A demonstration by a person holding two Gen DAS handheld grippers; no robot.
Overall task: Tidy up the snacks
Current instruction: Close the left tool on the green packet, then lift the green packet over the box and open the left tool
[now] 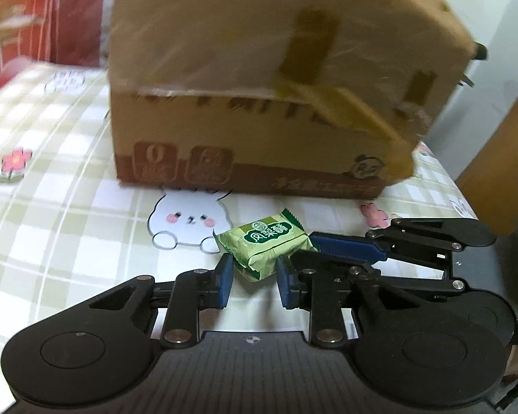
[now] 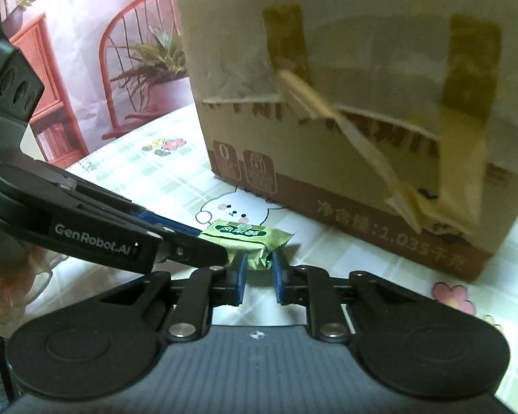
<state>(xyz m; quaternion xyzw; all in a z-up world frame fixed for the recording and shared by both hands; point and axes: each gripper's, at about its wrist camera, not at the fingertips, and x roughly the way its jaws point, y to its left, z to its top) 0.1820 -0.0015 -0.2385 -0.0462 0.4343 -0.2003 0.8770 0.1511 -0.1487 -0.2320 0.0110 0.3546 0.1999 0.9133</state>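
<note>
A green wrapped snack [image 1: 264,243] lies on the checked tablecloth just in front of a brown cardboard box [image 1: 259,79]. My left gripper [image 1: 253,281] has its blue pads on both sides of the snack's near end, with a gap to the pack. My right gripper [image 2: 260,274] reaches the same snack [image 2: 247,239] from the other side, its pads close around the wrapper's near corner. The right gripper's fingers [image 1: 348,250] also show in the left wrist view, beside the snack. Neither grip looks closed tight.
The tablecloth [image 1: 62,207] has a bunny drawing [image 1: 190,220] and flower prints. A backdrop with a red chair and a plant [image 2: 145,58] stands behind. The box [image 2: 362,103] has taped flaps with loose tape strips. The table's right edge [image 1: 462,193] is near.
</note>
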